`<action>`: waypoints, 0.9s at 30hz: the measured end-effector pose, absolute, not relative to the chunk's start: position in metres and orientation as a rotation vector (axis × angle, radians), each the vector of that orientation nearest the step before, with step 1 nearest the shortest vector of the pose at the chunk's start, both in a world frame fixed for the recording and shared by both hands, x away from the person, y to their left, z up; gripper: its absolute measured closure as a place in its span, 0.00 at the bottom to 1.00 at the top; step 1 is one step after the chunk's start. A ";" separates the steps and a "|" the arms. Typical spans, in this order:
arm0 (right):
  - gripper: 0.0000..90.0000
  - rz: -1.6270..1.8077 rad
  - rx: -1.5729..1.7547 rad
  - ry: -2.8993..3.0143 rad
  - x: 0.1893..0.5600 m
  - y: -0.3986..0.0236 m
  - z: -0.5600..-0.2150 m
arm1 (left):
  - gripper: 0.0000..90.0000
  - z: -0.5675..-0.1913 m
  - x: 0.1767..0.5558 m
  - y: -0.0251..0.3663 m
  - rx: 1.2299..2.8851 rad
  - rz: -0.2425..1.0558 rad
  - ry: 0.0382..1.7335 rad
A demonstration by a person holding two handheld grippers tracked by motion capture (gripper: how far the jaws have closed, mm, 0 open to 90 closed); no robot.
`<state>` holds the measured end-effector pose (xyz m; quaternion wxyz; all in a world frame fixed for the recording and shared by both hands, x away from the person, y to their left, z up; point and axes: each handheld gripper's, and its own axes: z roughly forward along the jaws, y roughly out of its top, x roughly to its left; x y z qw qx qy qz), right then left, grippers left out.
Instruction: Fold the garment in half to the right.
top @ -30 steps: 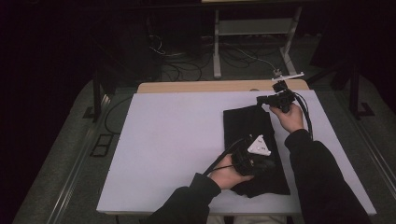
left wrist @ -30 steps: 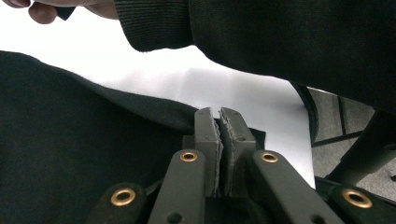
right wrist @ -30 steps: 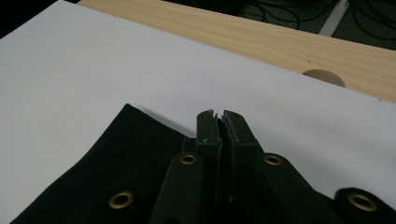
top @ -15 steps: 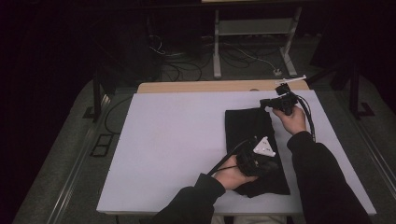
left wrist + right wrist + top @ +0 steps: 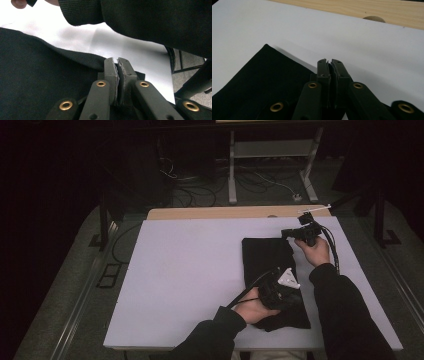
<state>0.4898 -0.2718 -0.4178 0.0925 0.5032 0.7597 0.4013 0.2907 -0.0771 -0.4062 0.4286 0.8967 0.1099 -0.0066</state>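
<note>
A black cloth (image 5: 265, 260) lies flat on the white table (image 5: 190, 270), right of the middle. My left gripper (image 5: 289, 292) rests low over the cloth's near right part, held in the left hand. In the left gripper view its jaws (image 5: 117, 61) stand shut above the cloth (image 5: 37, 75) near its edge, and I see no fabric between the pads. My right gripper (image 5: 287, 233) hovers at the cloth's far right corner. Its jaws (image 5: 329, 62) are shut just over the cloth's edge (image 5: 262, 80). A dark sleeve (image 5: 150, 22) crosses ahead of the left gripper.
A wooden strip (image 5: 225, 213) borders the table's far edge, with a round hole (image 5: 373, 18) in it. Beyond lie floor cables (image 5: 200, 185) and a metal stand (image 5: 270, 170). White table surface stretches to the left of the cloth.
The right gripper has sunk a little toward the cloth's far right corner. The left gripper has edged slightly to the right. The cloth lies as before.
</note>
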 end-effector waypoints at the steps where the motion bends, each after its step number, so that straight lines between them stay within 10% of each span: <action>1: 0.93 1.191 1.493 2.259 0.490 -0.272 -0.418 | 0.94 -0.407 0.291 -0.077 2.240 -0.016 0.273; 27: 0.15 1.195 1.528 2.122 0.458 -0.300 -0.399 | 0.95 -0.409 0.285 -0.101 2.316 -0.001 0.206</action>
